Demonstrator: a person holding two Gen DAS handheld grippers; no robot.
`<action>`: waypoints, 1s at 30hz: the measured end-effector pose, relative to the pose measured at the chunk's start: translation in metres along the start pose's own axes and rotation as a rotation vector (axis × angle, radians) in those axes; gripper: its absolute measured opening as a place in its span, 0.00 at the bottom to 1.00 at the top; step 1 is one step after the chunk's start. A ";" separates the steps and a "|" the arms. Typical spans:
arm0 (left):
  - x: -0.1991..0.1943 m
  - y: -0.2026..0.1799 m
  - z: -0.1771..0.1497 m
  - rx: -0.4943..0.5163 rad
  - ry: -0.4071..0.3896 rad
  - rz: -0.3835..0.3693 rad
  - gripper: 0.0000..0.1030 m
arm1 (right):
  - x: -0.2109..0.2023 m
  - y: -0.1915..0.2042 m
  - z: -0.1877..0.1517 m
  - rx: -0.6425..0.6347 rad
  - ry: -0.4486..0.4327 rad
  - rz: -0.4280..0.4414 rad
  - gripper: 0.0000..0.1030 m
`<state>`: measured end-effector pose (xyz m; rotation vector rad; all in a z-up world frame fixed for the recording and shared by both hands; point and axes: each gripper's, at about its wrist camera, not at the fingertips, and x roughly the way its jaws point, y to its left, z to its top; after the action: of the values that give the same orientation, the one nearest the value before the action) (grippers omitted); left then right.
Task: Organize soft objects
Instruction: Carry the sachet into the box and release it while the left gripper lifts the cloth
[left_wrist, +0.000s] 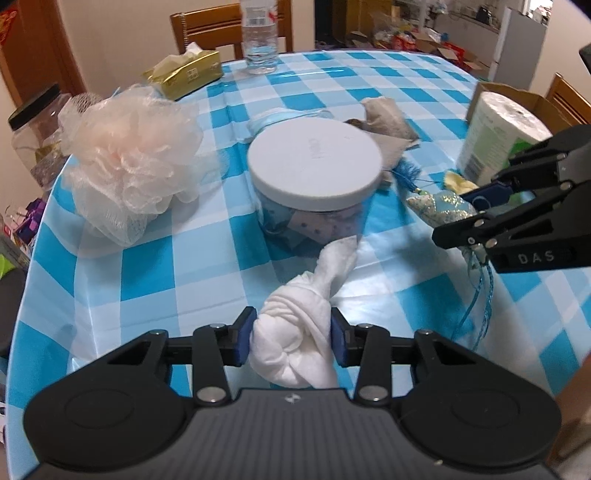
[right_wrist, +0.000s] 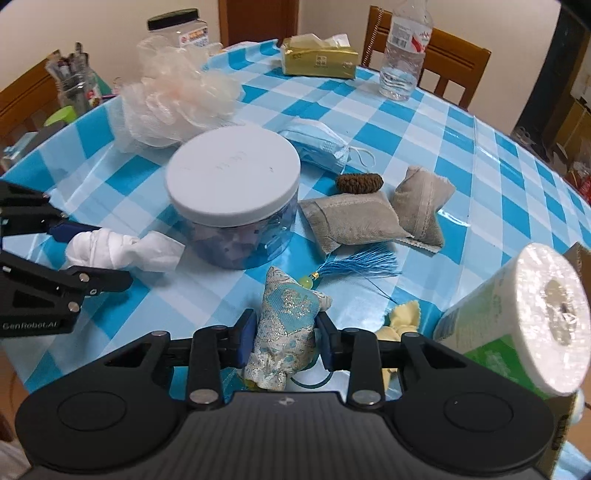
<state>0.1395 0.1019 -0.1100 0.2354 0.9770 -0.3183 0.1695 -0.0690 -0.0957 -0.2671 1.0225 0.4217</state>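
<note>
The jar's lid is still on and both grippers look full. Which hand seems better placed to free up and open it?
Probably the left. The left gripper clamps a white cloth bundle lying right before the jar; the right gripper clamps a brocade sachet farther off to the side.

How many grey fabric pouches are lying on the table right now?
2. One grey pouch lies flat right of the clear jar; the other grey pouch leans against its right side. Others may be hidden.

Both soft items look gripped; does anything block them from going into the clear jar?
Yes: the white screw lid sits closed on the clear plastic jar, while the knotted white cloth and blue brocade sachet are clamped.
</note>
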 end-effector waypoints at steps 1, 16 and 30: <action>-0.003 -0.001 0.001 0.007 0.005 -0.007 0.39 | -0.005 -0.001 0.000 -0.002 -0.001 0.009 0.38; -0.057 -0.045 0.021 0.130 0.021 -0.086 0.39 | -0.098 -0.020 -0.023 -0.071 -0.051 0.061 0.38; -0.082 -0.133 0.061 0.261 -0.029 -0.238 0.39 | -0.176 -0.087 -0.067 -0.009 -0.117 -0.023 0.38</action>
<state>0.0946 -0.0292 -0.0152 0.3512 0.9352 -0.6671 0.0786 -0.2110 0.0256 -0.2587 0.9022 0.4163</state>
